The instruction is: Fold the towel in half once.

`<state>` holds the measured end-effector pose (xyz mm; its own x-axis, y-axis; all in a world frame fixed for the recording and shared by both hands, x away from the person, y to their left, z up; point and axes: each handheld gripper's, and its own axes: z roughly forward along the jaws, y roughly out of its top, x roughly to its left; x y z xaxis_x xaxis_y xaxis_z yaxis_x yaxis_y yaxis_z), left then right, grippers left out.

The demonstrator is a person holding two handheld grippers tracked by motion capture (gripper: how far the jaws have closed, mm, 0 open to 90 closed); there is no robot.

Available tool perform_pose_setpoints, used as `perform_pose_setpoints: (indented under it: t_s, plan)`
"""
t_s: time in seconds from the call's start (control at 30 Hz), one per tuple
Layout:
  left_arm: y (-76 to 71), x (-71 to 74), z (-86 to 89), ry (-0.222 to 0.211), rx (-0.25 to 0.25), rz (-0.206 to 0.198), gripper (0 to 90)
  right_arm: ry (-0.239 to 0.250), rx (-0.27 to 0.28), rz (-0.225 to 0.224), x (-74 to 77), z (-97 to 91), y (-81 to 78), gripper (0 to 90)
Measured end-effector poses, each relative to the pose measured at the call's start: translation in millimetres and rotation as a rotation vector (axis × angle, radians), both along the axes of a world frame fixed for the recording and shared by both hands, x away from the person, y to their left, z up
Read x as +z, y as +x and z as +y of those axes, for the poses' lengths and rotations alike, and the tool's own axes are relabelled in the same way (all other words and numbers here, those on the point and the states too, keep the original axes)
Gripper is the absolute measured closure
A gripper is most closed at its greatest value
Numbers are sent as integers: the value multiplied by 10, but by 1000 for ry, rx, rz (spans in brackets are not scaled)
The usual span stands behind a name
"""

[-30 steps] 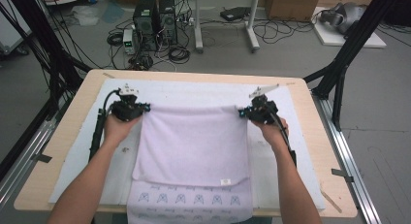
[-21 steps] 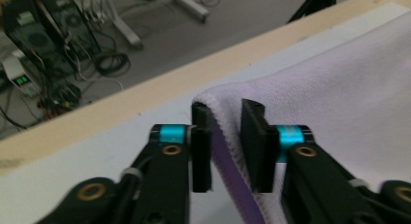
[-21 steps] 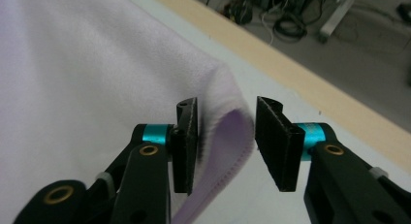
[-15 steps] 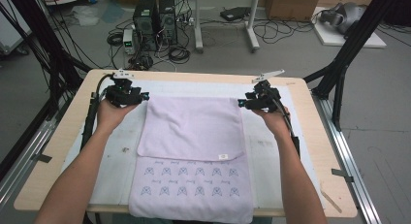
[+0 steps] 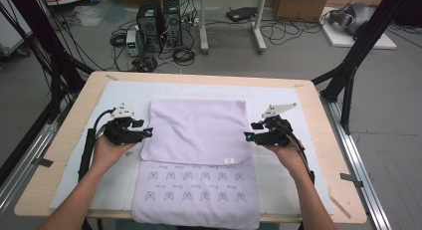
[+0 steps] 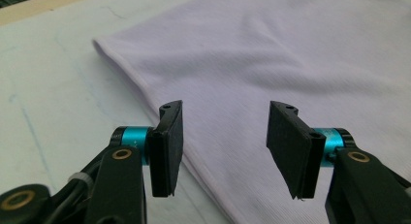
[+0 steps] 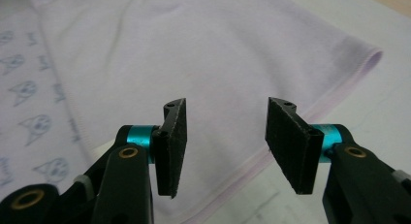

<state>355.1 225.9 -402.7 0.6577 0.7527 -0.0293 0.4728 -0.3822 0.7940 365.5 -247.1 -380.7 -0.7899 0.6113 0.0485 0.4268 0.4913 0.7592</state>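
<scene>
1. Cloth status: the lilac towel (image 5: 199,160) lies flat on the white mat (image 5: 298,98) at the middle of the desk (image 5: 64,135). Its far half is folded toward me over the near half, so the plain side covers the upper part and the printed band (image 5: 196,182) stays exposed along the near edge, which overhangs the desk front.

2. Fold condition: I judge the first fold as laid down. The folded layer sits square, its side hems roughly aligned with the layer below, which suits a second fold.

3. Left tongs (image 5: 148,134): positioned just beside the left hem of the folded layer. In the left gripper view the jaws have just been opening; they stand apart over the hem (image 6: 145,83) with nothing pressed between the pads.

4. Right tongs (image 5: 247,136): mirrored at the right hem. In the right gripper view the jaws have likewise just been opening and stand apart above the edge (image 7: 339,95), clamping nothing.

5. Reason for placement: I keep both tongs level at matching points on opposite hems so that the next pick, if taken here, lifts the cloth evenly without skew.
</scene>
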Motion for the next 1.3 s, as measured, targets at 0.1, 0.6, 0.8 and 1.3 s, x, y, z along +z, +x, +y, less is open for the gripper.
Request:
perform_pose_setpoints:
  t_s: [0.1,0.6,0.8,1.3]
  plan:
    - [-171,-49,-21,-5,-32,-9,491,1,15,-1,-74,1,-154,497]
    - [-479,-409,-3,29,-113,48,681,-51,91,73,-472,139,-462,542]
    - [-507,-432,2,20,-85,19,787,-58,73,77,-582,125,-447,712]
    - [-692,-76,44,-39,-97,-61,864,50,101,54,-314,-41,-523,862]
